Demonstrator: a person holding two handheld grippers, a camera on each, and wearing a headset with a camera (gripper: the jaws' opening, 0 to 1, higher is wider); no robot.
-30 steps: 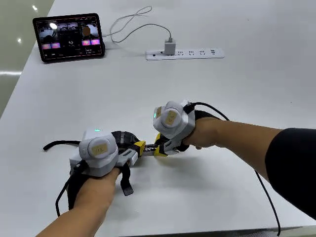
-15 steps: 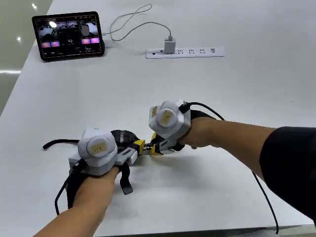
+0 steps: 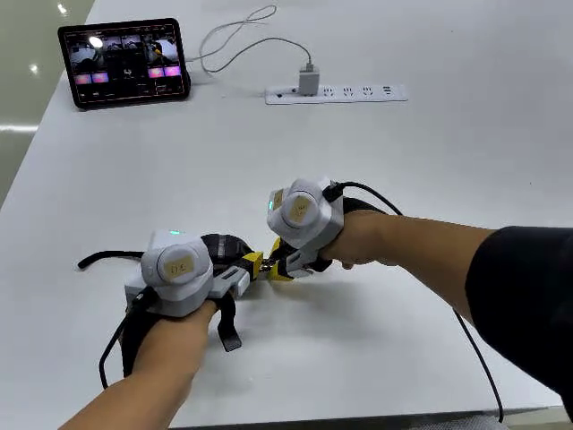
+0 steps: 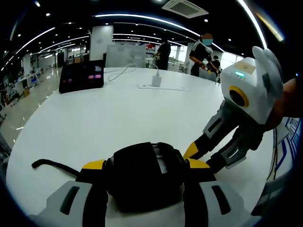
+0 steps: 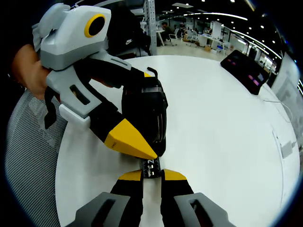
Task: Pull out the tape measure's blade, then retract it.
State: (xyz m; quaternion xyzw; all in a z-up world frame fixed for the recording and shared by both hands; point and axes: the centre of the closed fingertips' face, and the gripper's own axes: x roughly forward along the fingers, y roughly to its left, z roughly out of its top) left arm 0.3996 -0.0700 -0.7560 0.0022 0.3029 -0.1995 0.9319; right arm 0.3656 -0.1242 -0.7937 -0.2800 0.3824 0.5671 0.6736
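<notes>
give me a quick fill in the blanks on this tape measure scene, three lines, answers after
1. The left gripper is shut on the tape measure, which is ____ in colour.
2. The right gripper is shut on the tape measure's ____.
3. Far across the table, the white charger is plugged into the ____.

Missing words: black; blade; power strip
</notes>
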